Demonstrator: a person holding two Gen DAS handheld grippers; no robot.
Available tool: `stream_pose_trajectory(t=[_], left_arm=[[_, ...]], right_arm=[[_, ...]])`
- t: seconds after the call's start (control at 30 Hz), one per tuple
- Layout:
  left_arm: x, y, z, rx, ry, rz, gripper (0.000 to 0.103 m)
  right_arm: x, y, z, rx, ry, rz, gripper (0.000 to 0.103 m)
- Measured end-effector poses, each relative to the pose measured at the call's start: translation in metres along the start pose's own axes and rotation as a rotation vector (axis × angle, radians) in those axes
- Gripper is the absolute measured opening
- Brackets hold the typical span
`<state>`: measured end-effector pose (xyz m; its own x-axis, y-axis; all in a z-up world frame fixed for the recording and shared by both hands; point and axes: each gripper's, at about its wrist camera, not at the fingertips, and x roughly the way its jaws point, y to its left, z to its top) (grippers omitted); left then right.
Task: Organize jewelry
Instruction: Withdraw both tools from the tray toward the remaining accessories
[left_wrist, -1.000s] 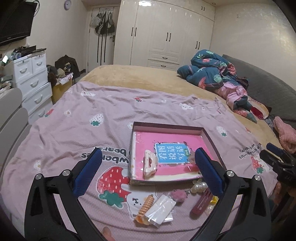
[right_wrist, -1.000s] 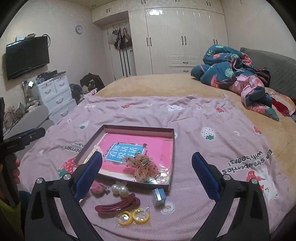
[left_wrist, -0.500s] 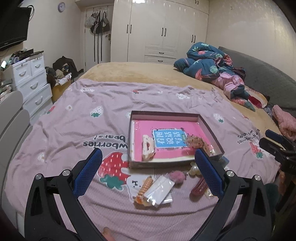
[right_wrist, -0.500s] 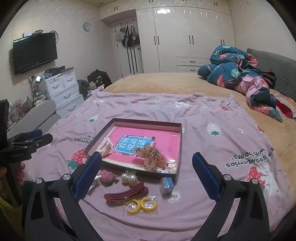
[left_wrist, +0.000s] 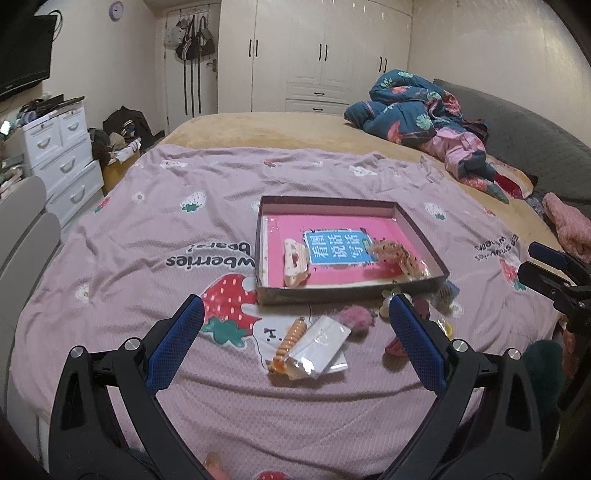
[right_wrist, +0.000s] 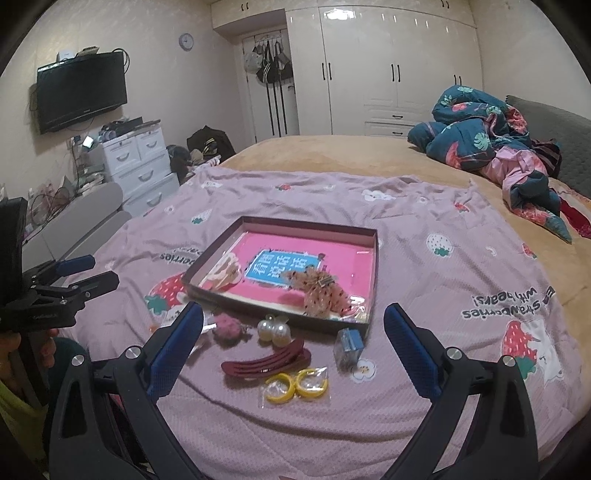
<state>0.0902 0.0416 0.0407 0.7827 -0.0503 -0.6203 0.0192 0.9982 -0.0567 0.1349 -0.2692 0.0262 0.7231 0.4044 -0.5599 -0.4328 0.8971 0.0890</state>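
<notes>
A shallow pink-lined box (left_wrist: 275, 295) (right_wrist: 373, 273) lies on the bed and holds a cream claw clip (left_wrist: 294, 263) and a dotted bow (right_wrist: 322, 291). In front of it lie an orange spiral tie (left_wrist: 290, 338), a clear packet (left_wrist: 320, 347), a pink pom (right_wrist: 229, 325), pearl clips (right_wrist: 273, 329), a maroon clip (right_wrist: 267, 362), yellow hoops (right_wrist: 297, 386) and a small blue box (right_wrist: 349, 345). My left gripper (left_wrist: 295, 339) is open and empty above the near items. My right gripper (right_wrist: 293, 345) is open and empty above the maroon clip.
The pink strawberry sheet (left_wrist: 147, 236) covers the bed's near half. A bundled quilt (right_wrist: 491, 140) lies at the back right. White drawers (right_wrist: 140, 166) and a grey chair (right_wrist: 74, 221) stand to the left. Each gripper shows in the other's view (left_wrist: 554, 273) (right_wrist: 62, 291).
Both grippers have drawn back and risen from the box, so the box and loose items look smaller and farther. Both stay open and empty.
</notes>
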Motion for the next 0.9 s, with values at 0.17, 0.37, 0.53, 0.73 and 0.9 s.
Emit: stream_pose_trajectory(t=[0.17,0.37,0.53,0.73,0.9], left_arm=[[0.001,-0.002,-0.007,0.015,0.018,-0.002,0.094],[0.005,-0.004,-0.019,0.035,0.050,-0.005,0.094],[0.009,-0.007,-0.028,0.060,0.076,-0.005,0.094],[0.018,-0.015,-0.038,0.098,0.107,-0.012,0.094],[0.030,-0.023,-0.045,0.130,0.133,-0.016,0.093]], right_arm=[[0.002,0.000,-0.008,-0.002,0.023,0.005,0.098],[0.006,0.001,-0.020,-0.009,0.060,0.012,0.098],[0.012,0.001,-0.029,-0.010,0.092,0.020,0.098],[0.022,0.001,-0.037,-0.004,0.129,0.032,0.098],[0.032,0.001,-0.044,-0.003,0.160,0.048,0.098]])
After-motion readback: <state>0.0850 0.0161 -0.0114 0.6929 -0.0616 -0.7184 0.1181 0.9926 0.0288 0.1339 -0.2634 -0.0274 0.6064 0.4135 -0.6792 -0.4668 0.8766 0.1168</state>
